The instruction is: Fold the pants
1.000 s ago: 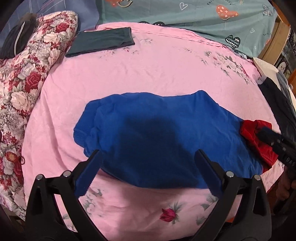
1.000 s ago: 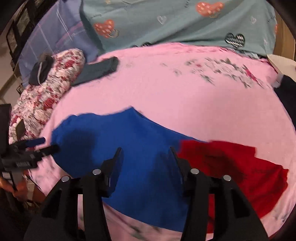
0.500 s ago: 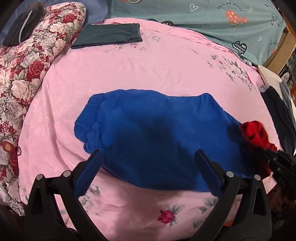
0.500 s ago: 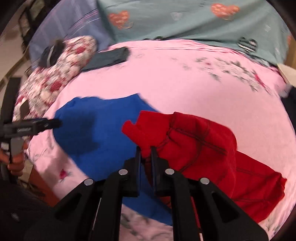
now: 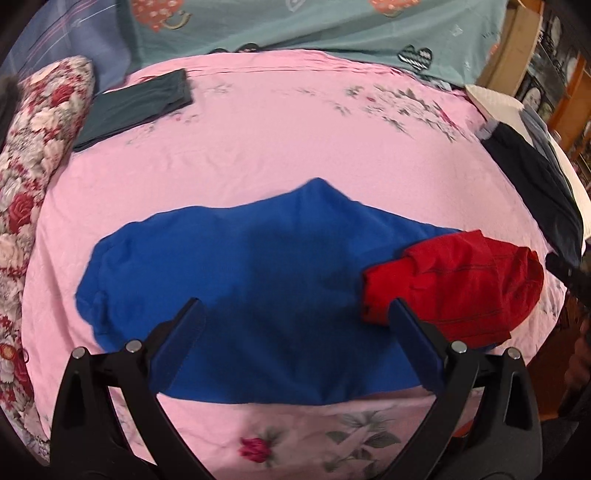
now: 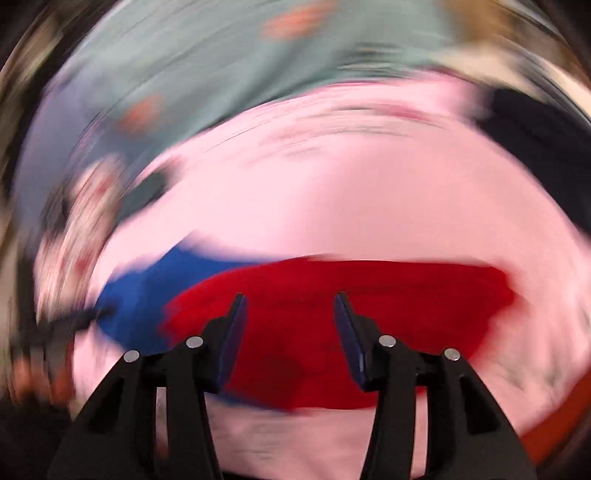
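Blue pants (image 5: 258, 291) with a red end (image 5: 458, 284) folded back onto the blue lay spread on the pink bed (image 5: 295, 140). Left tool (image 5: 295, 332) hovered over them, released, nothing between its fingers. Right tool (image 6: 290, 325) hung above the red part, jaws opening and empty; its view was blurred.

Both wrist views look steeply down from close above the near edge of the pink bedspread (image 5: 280, 147), facing the teal headboard sheet (image 5: 332, 33). The left view sits further left; the right (badly blurred) hangs over the red cloth (image 6: 351, 302); both share the blue pants (image 5: 258, 288)
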A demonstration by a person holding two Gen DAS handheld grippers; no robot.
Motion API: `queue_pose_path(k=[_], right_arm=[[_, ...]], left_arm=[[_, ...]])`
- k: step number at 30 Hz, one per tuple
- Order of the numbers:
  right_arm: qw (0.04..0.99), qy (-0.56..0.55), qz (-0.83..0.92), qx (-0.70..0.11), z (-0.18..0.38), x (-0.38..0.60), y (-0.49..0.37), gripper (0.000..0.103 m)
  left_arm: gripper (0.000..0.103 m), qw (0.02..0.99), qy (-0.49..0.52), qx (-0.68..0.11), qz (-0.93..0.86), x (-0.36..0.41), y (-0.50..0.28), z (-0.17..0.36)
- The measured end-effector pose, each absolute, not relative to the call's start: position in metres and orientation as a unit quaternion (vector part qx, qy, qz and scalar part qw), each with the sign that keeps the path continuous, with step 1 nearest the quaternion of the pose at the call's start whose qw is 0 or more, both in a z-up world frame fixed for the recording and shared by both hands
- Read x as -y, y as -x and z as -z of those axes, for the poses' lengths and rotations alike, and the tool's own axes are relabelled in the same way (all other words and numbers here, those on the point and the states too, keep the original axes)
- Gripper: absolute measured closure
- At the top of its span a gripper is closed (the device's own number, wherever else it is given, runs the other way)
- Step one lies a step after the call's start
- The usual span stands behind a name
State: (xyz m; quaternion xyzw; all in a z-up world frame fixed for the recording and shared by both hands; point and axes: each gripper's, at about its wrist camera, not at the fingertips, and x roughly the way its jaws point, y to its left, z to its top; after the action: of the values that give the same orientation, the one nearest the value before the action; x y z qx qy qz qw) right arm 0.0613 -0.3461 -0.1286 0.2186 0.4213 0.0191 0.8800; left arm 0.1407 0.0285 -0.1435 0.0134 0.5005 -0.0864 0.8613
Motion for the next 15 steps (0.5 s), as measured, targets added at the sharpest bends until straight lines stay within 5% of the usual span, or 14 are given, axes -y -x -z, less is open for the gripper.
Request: queue_pose_path(k=[8, 14, 15], right_arm=[[0.803, -0.388, 0.103, -0.441, 0.203, 0.457, -0.044, 0.060], [0.798, -0.394, 0.103, -0.444, 0.216, 0.454, -0.046, 0.078], [0.797, -0.394, 0.104, -0.445, 0.213, 0.451, -0.050, 0.088]], left_arm=[[0.002, 0.861, -0.052, -0.497, 0.096, 0.002, -0.144, 0.133], [0.002, 0.861, -0.058, -0.498, 0.081, -0.007, -0.145, 0.127], [0.002, 0.862, -0.061, -0.497, 0.079, -0.010, -0.145, 0.126]])
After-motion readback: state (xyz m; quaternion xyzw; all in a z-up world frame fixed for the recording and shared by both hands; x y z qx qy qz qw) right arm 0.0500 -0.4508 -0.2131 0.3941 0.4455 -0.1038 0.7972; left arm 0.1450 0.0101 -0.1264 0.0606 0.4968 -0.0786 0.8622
